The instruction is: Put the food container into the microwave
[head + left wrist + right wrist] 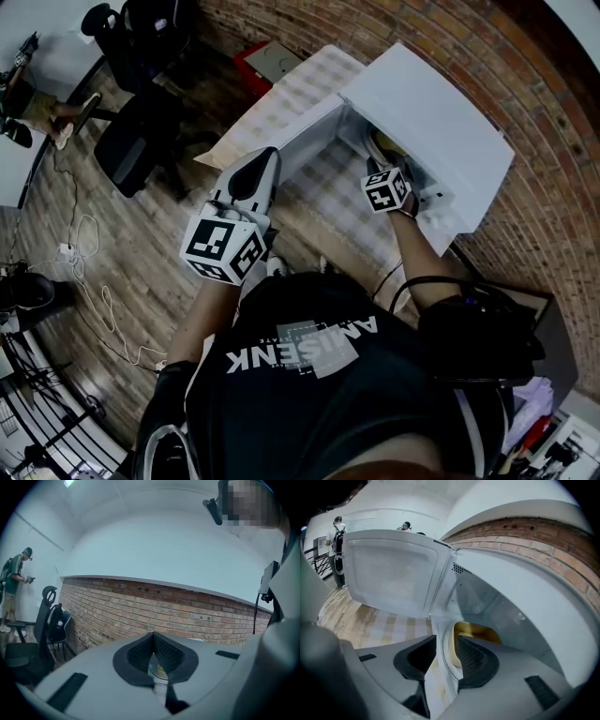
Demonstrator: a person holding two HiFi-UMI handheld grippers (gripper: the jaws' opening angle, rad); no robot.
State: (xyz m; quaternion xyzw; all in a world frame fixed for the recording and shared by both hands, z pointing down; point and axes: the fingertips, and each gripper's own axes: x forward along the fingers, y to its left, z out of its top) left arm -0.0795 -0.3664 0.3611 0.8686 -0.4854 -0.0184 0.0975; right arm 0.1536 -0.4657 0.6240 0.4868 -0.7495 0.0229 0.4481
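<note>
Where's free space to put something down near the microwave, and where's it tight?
Free: the checked tablecloth below the open door, out to the table edge. Tight: the microwave cavity, where the food container sits and the open right tool hangs at its rim.

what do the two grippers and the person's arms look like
The left gripper and right gripper both have smooth light-grey shells. Each ends in two dark pads with a mesh texture. Each also carries a cube with black-and-white square markers. The person wears a black short-sleeved T-shirt with white lettering.
</note>
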